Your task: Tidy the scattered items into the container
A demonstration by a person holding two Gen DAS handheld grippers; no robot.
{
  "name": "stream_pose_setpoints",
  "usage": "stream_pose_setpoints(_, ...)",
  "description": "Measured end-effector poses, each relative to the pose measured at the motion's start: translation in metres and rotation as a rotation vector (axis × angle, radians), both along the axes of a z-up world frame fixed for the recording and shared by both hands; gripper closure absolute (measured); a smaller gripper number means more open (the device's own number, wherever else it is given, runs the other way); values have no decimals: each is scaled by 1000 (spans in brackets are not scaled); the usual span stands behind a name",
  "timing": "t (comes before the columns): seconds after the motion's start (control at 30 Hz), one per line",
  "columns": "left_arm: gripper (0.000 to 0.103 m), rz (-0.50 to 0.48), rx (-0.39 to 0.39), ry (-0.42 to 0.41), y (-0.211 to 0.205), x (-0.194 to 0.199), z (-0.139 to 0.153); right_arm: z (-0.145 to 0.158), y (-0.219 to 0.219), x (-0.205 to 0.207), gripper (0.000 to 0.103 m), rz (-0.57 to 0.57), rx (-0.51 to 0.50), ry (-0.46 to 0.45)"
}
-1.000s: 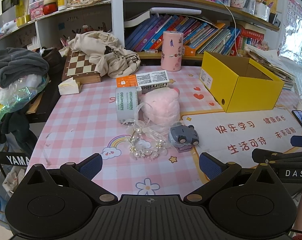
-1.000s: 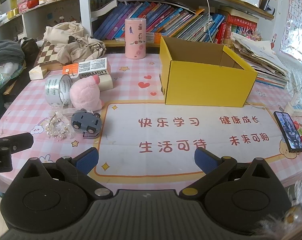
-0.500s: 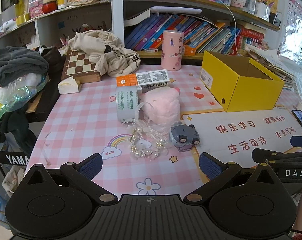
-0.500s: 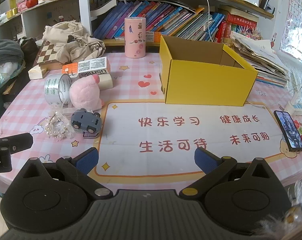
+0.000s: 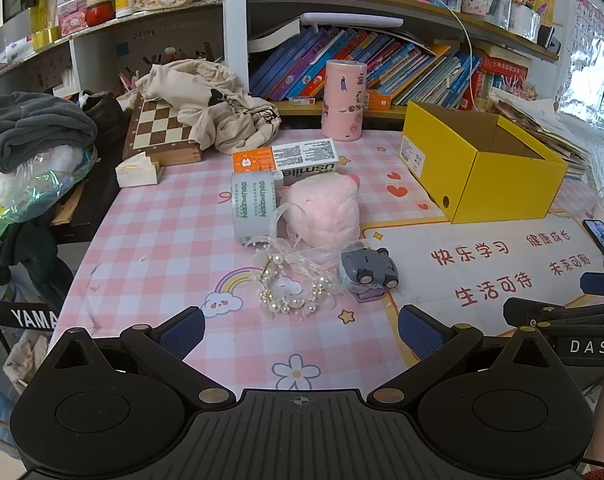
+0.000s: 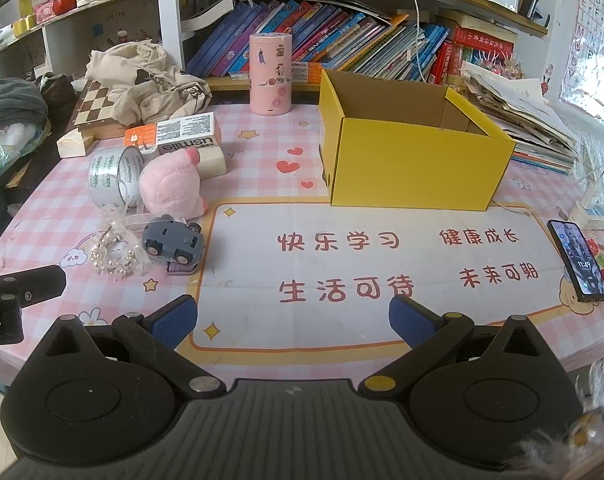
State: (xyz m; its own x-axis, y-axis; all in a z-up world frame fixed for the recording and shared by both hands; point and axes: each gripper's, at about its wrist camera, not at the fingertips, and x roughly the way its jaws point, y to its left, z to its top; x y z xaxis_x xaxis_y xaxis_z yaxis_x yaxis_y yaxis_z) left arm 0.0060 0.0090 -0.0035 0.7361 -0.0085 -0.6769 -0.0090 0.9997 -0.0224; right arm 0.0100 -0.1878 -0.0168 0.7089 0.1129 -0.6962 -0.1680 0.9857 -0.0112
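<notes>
Yellow box (image 6: 413, 160) open, apparently empty; tape roll (image 5: 254, 208), pink plush (image 5: 325, 210), bead bracelet (image 5: 294, 288), toy car (image 5: 367, 270) clustered left

On the worktop (image 6: 262, 184), the toy car (image 6: 173, 241) sits in front of the plush toy (image 6: 170, 188). The tape roll (image 6: 112, 178) is left of the plush. The box (image 6: 413, 160) stands to the right, well apart.

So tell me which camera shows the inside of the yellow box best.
The right wrist view: the yellow box sits nearly head-on, its brown inner walls open to the lens, though the floor stays hidden. The left wrist view shows the box off to the side, only a sliver of its interior visible.
</notes>
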Motion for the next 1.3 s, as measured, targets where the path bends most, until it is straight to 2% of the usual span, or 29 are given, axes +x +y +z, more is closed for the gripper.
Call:
stream_pose_setpoints(1.1, 0, -6, -3, -16, 4, 1, 0, 0, 9, 2, 0, 23, -21, -14)
stream_pose_setpoints(1.3, 0, -8, -1, -17, 8, 2, 0, 3, 7, 2, 0, 38, 29, -35)
